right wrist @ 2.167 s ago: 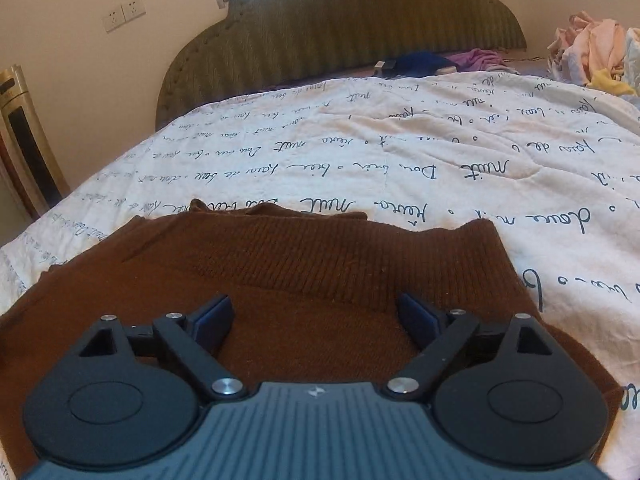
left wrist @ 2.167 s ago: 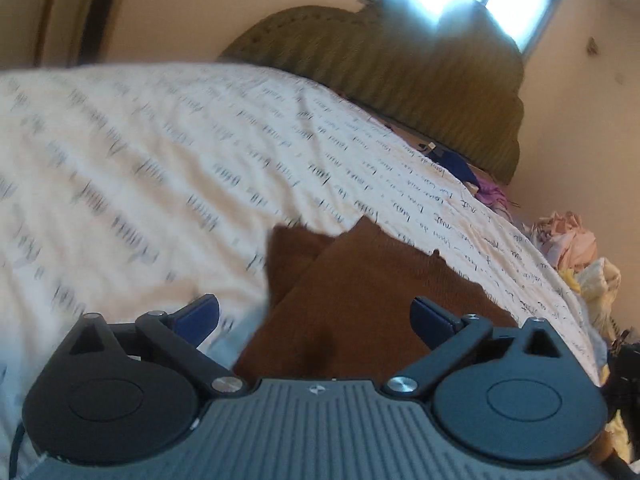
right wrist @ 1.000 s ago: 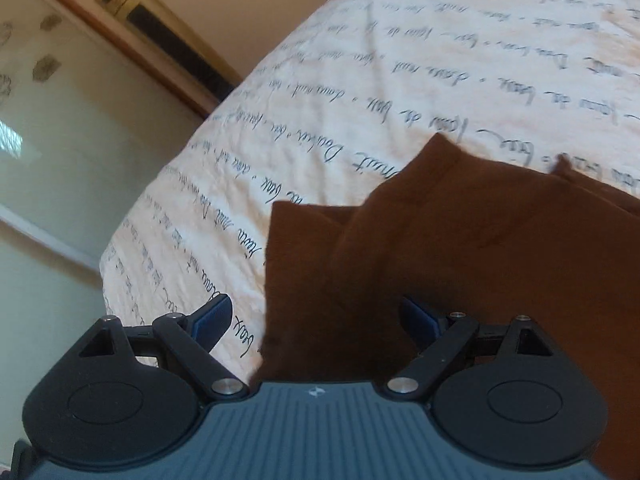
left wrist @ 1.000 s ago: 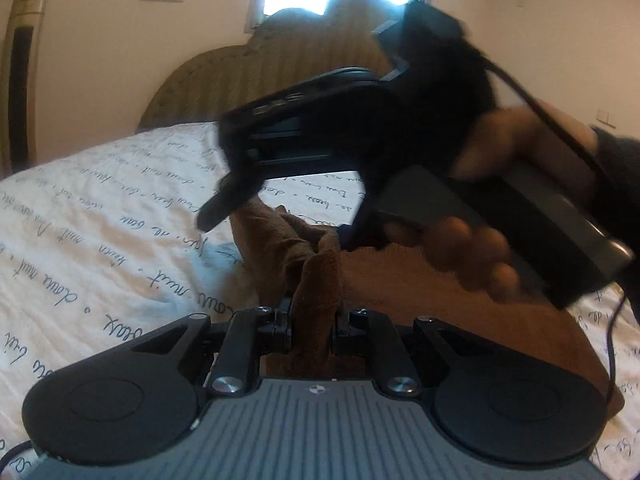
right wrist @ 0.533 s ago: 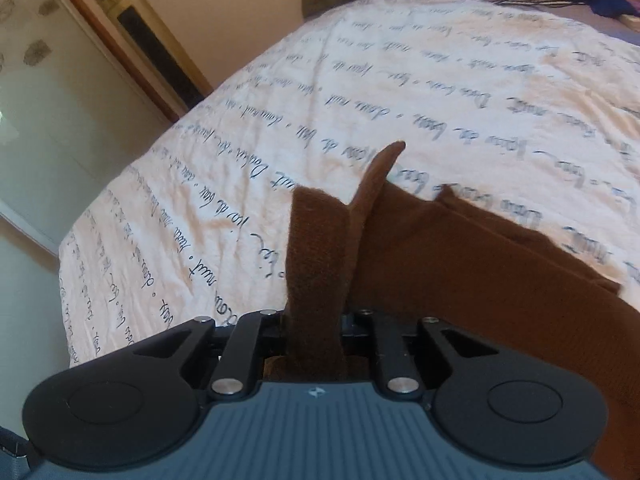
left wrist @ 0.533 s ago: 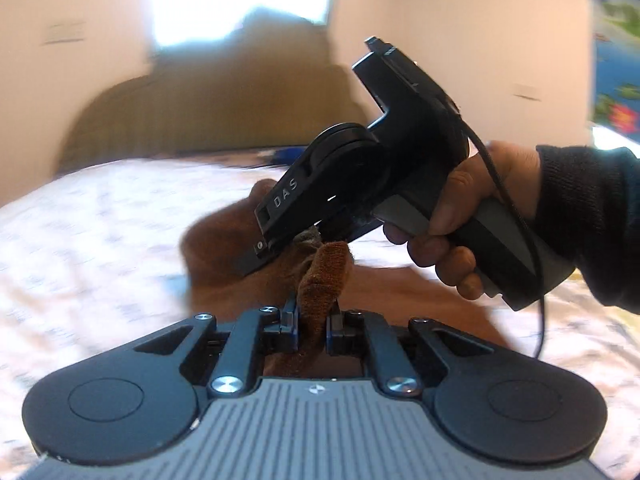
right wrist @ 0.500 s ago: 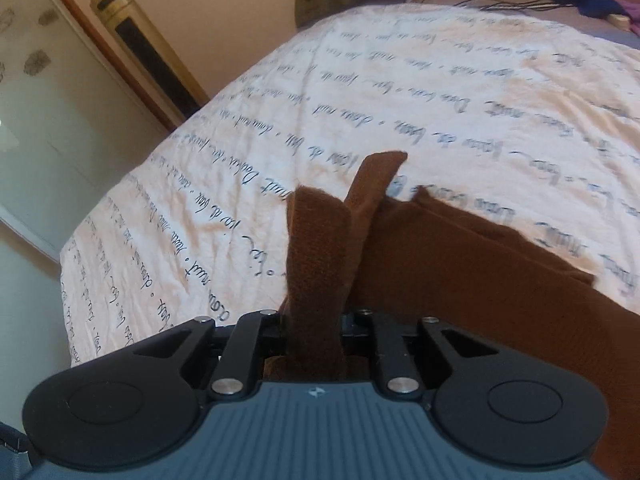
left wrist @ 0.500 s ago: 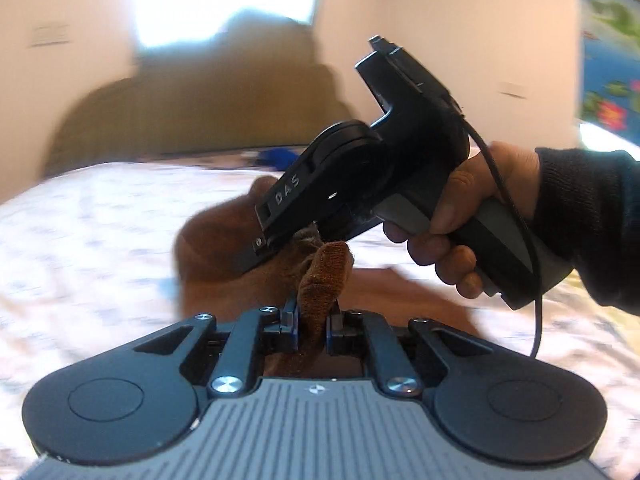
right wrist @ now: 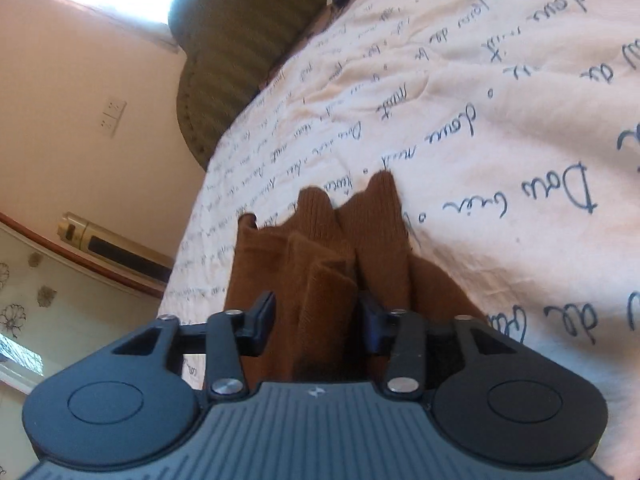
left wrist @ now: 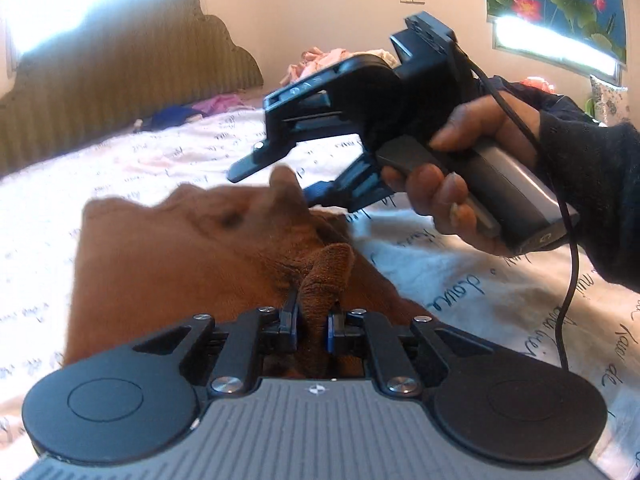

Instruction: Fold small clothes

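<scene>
A brown knit garment point(left wrist: 180, 256) lies on the white bedsheet with script print point(left wrist: 460, 280). My left gripper point(left wrist: 312, 330) is shut on a bunched edge of it. In the left wrist view my right gripper point(left wrist: 276, 180) hovers over the garment's far edge, held by a hand, its fingers apart. In the right wrist view the right gripper point(right wrist: 316, 320) is open, with folds of the brown garment point(right wrist: 332, 264) standing between the jaws without being pinched.
An olive padded headboard point(left wrist: 120, 80) stands at the bed's far end. Pink and blue clothes point(left wrist: 216, 106) lie near it, and a pile of clothes point(left wrist: 332, 58) further back. A wall socket point(right wrist: 112, 118) and a gold-trimmed panel point(right wrist: 116, 252) are beside the bed.
My right gripper has opened and let go of the brown garment's edge, and its view has tilted. My left gripper stays shut on the garment, which now lies more spread out.
</scene>
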{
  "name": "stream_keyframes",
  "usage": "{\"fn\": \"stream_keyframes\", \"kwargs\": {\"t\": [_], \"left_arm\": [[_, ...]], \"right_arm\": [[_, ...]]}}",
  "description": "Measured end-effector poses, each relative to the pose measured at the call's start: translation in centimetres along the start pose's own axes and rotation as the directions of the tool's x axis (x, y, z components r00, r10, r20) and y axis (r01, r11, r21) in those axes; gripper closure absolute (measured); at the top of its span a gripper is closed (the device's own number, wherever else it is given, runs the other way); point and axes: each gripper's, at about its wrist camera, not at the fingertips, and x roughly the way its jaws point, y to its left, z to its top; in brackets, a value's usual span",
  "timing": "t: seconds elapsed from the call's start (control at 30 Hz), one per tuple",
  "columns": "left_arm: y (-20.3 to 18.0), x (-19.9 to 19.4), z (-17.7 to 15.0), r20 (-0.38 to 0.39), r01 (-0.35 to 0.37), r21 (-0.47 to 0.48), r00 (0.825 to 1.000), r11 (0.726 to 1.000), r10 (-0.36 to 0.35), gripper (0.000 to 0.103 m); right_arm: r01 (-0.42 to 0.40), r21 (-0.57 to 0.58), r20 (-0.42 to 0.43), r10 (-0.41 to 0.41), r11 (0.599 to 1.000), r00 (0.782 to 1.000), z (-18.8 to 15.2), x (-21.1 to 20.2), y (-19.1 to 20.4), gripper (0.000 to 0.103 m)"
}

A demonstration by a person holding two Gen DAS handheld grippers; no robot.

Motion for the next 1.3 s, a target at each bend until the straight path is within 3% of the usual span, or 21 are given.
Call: {"fn": "stream_keyframes", "kwargs": {"t": [0.07, 0.1, 0.13, 0.17, 0.23, 0.33, 0.47, 0.53, 0.6, 0.67, 0.7, 0.73, 0.8, 0.83, 0.93, 1.0, 1.1, 1.13, 1.2, 1.23, 1.3], "left_arm": [[-0.5, 0.2, -0.1, 0.006, -0.024, 0.038, 1.0, 0.999, 0.024, 0.088], [-1.3, 0.5, -0.2, 0.0, -0.032, 0.065, 0.999, 0.997, 0.032, 0.088], [-1.6, 0.8, -0.3, -0.008, -0.037, 0.083, 0.999, 0.996, 0.038, 0.09], [-1.8, 1.3, -0.1, -0.015, -0.039, 0.094, 0.999, 0.995, 0.041, 0.092], [-2.2, 1.1, 0.3, -0.014, -0.037, 0.103, 0.999, 0.994, 0.039, 0.093], [-2.5, -0.7, 0.4, 0.007, -0.001, 0.123, 1.0, 0.992, 0.0, 0.094], [-2.9, 0.8, -1.3, -0.029, 0.005, 0.162, 1.0, 0.987, 0.0, 0.094], [-2.7, -0.1, -1.0, 0.0, 0.023, 0.151, 1.0, 0.988, -0.023, 0.092], [-1.0, -1.7, -0.5, 0.044, 0.091, 0.068, 0.995, 0.994, -0.094, 0.087], [1.3, -3.8, -0.1, 0.093, 0.151, 0.009, 0.984, 0.989, -0.151, 0.061], [2.9, -4.9, -0.1, 0.118, 0.167, -0.032, 0.98, 0.985, -0.162, 0.05], [4.5, -6.0, -0.2, 0.149, 0.176, -0.076, 0.975, 0.981, -0.163, 0.033], [8.3, -7.7, -0.3, 0.2, 0.171, -0.178, 0.971, 0.969, -0.135, 0.016], [10.3, -7.9, -0.2, 0.208, 0.158, -0.235, 0.972, 0.959, -0.109, 0.012], [16.8, -5.3, 0.7, 0.15, 0.131, -0.465, 0.986, 0.875, -0.068, 0.013], [20.9, -2.2, 0.7, 0.096, 0.111, -0.633, 0.993, 0.766, -0.065, 0.015], [25.3, 2.7, -0.2, 0.017, 0.112, -0.808, 0.986, 0.579, -0.166, 0.023], [25.9, 4.0, -0.5, 0.01, 0.115, -0.832, 0.981, 0.542, -0.193, 0.022], [26.4, 6.6, -0.5, -0.013, 0.126, -0.853, 0.965, 0.507, -0.261, 0.022], [26.1, 7.5, -0.3, -0.023, 0.125, -0.853, 0.961, 0.507, -0.276, 0.022], [24.7, 7.6, 0.3, -0.027, 0.136, -0.817, 0.962, 0.56, -0.273, 0.026]], "right_arm": [[0.01, -0.024, 0.005, -0.01, 1.0, 1.0, 0.3, -0.3, 0.2, 0.051], [0.03, -0.033, 0.006, -0.03, 0.999, 1.0, 0.4, -0.2, 0.1, 0.064], [0.032, -0.057, 0.004, -0.032, 0.998, 0.999, 0.4, 0.0, 0.3, 0.091], [0.035, -0.085, -0.015, -0.036, 0.996, 0.999, 0.2, 0.4, 0.5, 0.095], [0.097, -0.132, -0.024, -0.101, 0.986, 0.995, -0.1, 1.1, 0.9, 0.097], [0.084, -0.161, -0.006, -0.086, 0.983, 0.996, -0.5, -0.3, 1.4, 0.097], [0.166, -0.173, -0.012, -0.171, 0.971, 0.985, -1.2, -1.1, -0.4, 0.098], [0.139, -0.145, 0.002, -0.141, 0.98, 0.99, -1.8, -1.0, -1.6, 0.096], [0.108, -0.105, 0.048, -0.104, 0.989, 0.993, -1.9, -1.7, -1.6, 0.092], [0.085, -0.058, 0.077, -0.081, 0.995, 0.994, -2.0, -2.7, -1.5, 0.078], [0.088, -0.043, 0.101, -0.084, 0.995, 0.991, -2.1, -3.5, -1.3, 0.061], [0.098, -0.035, 0.136, -0.092, 0.995, 0.986, -2.4, -4.6, -1.1, 0.036], [0.114, -0.037, 0.188, -0.105, 0.993, 0.976, -3.0, -6.6, -0.8, 0.013], [0.112, -0.036, 0.201, -0.102, 0.993, 0.974, -3.4, -7.3, -0.8, 0.013], [0.054, 0.024, 0.161, -0.057, 0.998, 0.985, -3.5, -7.8, -1.6, 0.013], [0.065, 0.045, 0.136, -0.071, 0.997, 0.988, -3.6, -6.8, -1.8, 0.013], [0.105, 0.05, 0.079, -0.109, 0.993, 0.991, -3.6, -4.6, -1.7, 0.014], [0.127, 0.046, 0.069, -0.13, 0.991, 0.989, -3.5, -3.9, -1.5, 0.013], [0.14, 0.022, 0.061, -0.141, 0.99, 0.988, -3.4, -2.9, -0.9, 0.013], [0.141, 0.019, 0.055, -0.142, 0.99, 0.988, -3.5, -2.4, -0.6, 0.013], [0.161, -0.001, 0.043, -0.161, 0.987, 0.986, -3.6, -1.6, 0.0, 0.014]]}}
